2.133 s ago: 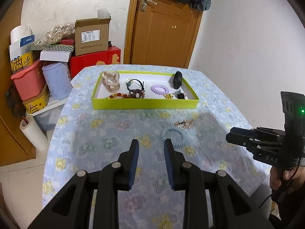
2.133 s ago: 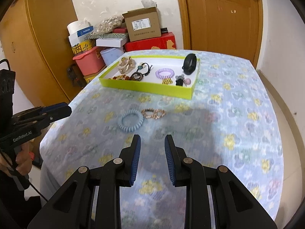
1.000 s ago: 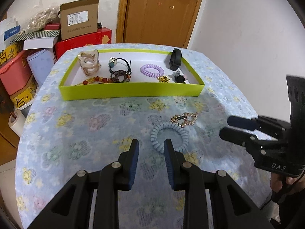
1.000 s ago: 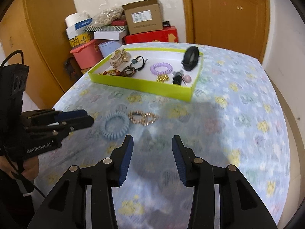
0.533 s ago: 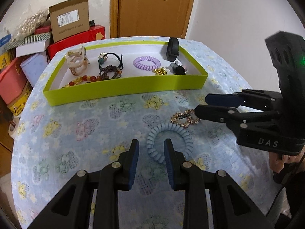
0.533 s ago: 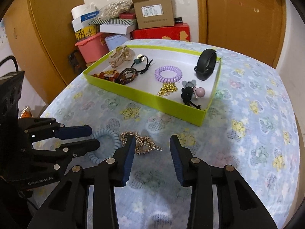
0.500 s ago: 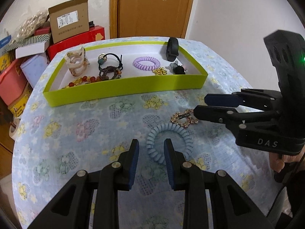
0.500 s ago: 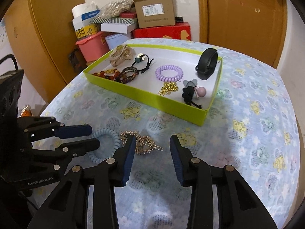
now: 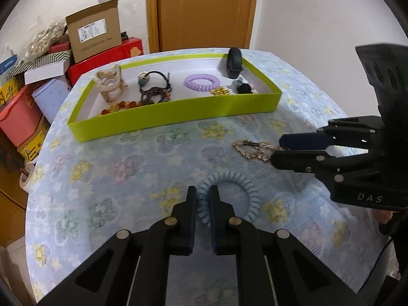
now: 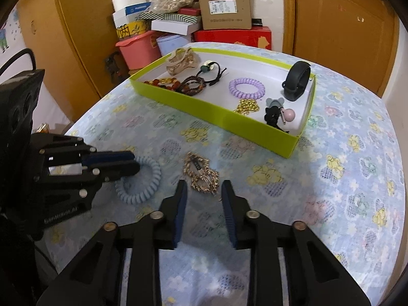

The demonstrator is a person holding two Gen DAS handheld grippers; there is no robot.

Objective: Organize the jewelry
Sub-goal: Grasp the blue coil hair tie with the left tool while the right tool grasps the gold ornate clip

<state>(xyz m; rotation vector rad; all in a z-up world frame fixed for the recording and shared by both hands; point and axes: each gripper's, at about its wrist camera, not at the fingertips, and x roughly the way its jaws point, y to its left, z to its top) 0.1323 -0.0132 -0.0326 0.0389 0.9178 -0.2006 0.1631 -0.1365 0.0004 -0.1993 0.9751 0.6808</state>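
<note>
Left gripper (image 9: 203, 195) of mine is pinched onto the near-left side of the blue coil hair tie (image 9: 229, 199) on the floral tablecloth (image 9: 127, 168). My right gripper (image 10: 203, 188) sits open just short of the gold hair clip (image 10: 201, 173). Green tray (image 9: 176, 113) lies at 12 o'clock.

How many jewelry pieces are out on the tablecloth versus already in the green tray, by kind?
On the tablecloth:
Blue spiral hair tie: 1
Gold hair clip: 1

In the green tray:
Purple spiral hair tie: 1
Black wristband: 1
Beige claw clip: 1
Bead bracelets: 2
Black elastic with charm: 1
Gold chain: 1
Bobble hair ties: cluster, count unclear

Total: 9 plus the cluster
</note>
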